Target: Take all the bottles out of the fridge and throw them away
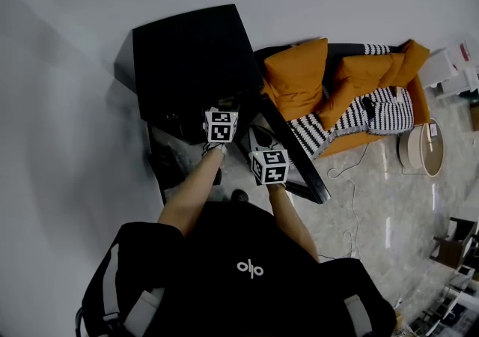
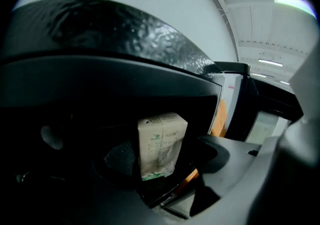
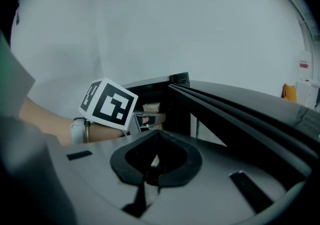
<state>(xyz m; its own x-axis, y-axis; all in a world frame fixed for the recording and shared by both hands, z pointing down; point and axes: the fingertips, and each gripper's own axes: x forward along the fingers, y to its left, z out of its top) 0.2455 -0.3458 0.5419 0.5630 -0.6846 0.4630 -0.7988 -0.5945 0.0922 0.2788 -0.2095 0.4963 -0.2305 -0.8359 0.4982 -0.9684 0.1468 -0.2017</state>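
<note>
Carton [image 2: 161, 144]: I see it standing upright, long axis vertical; beige, with green print near its foot.
Where: inside the black fridge [image 1: 187, 58], door [image 1: 293, 154] swung open.
Left gripper [image 1: 222, 120]: jaws spread wide, carton ahead between them, no contact.
Right gripper [image 3: 152, 165]: jaws pressed together, holding nothing, beside the door.

This looks like a home living room. An orange sofa [image 1: 389, 77] in the upper right of the head view carries plump orange cushions [image 1: 296, 77] and a black-and-white striped throw [image 1: 378, 114]. A small black fridge [image 1: 191, 58] stands against a plain white wall [image 1: 67, 51]. The floor [image 1: 382, 216] is glossy, marble-patterned tile with a loose white cable [image 1: 352, 197] lying across it. In the left gripper view, long strip lights [image 2: 294, 0] line a panelled ceiling.
</note>
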